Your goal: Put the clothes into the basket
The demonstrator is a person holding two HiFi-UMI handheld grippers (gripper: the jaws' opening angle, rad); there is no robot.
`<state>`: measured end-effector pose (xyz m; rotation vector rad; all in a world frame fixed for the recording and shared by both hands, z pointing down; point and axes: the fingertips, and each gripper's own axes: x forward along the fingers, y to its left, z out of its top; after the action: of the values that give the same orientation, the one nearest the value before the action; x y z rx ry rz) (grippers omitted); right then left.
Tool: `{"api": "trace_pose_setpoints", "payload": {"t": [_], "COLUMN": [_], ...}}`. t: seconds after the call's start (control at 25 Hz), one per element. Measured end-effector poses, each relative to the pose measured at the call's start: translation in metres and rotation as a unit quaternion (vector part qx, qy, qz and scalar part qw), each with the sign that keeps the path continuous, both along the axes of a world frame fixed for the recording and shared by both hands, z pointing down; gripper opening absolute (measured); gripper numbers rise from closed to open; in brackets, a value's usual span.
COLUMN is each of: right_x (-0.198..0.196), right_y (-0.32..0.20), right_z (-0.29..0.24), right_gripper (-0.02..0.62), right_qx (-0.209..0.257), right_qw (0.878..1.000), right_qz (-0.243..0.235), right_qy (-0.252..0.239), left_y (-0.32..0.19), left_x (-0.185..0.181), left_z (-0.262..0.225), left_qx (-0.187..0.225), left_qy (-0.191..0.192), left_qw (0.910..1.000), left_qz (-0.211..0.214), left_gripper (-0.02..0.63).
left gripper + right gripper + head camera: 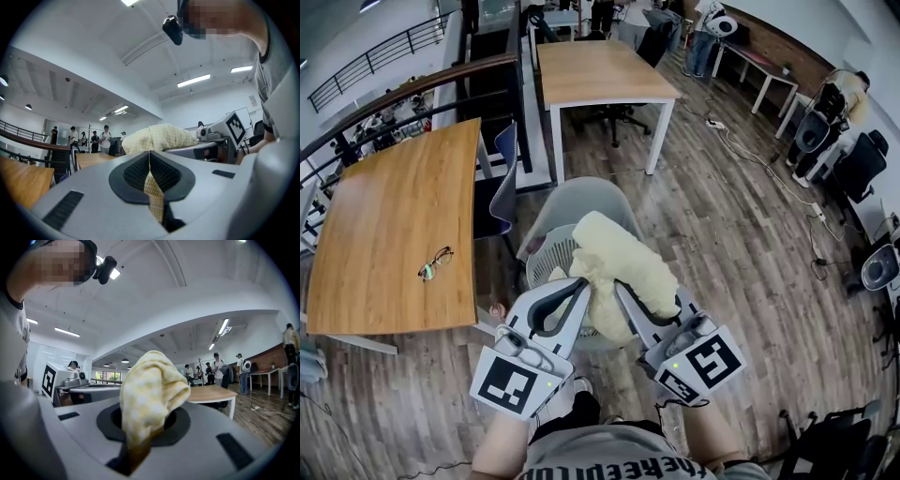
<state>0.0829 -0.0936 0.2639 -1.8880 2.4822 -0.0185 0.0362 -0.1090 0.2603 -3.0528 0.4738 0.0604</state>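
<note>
Nearest, the left gripper [574,292] and right gripper [623,292] each have fingers clamped on a yellow cloth [619,258], held bunched above the near rim of the basket [546,251] on the floor. The left pinches only a thin edge; slipping there, the cloth could drop outside. Its long axis slants from far left to near right.

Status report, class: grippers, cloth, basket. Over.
Both shut: left gripper and right gripper on pale yellow checked cloth. Cloth held over grey perforated basket, not yet in. Nothing seen in the way.
</note>
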Motion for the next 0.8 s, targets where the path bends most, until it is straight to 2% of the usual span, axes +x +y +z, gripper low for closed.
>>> {"api": "trace_pose_setpoints", "payload": {"t": [0.36,0.8], "right_x": [0.0,0.004], "right_y": [-0.025,-0.026], "right_z": [0.003,0.0], "right_gripper": [0.066,0.066], "right_qx": [-0.005,-0.005], "right_qw": [1.0,1.0], "right_qz": [0.012,0.006], "right_qy": [-0.001,0.003], "left_y": [-0.028,-0.032], "left_x": [-0.001,0.002], "left_z": [0.007,0.002], "left_qx": [-0.012,-0.005], "left_qy": [0.002,0.013], "left_qw": [0.9999,0.9999], "left_qz": [0.006,-0.004], "left_gripper": [0.015,0.015]}}
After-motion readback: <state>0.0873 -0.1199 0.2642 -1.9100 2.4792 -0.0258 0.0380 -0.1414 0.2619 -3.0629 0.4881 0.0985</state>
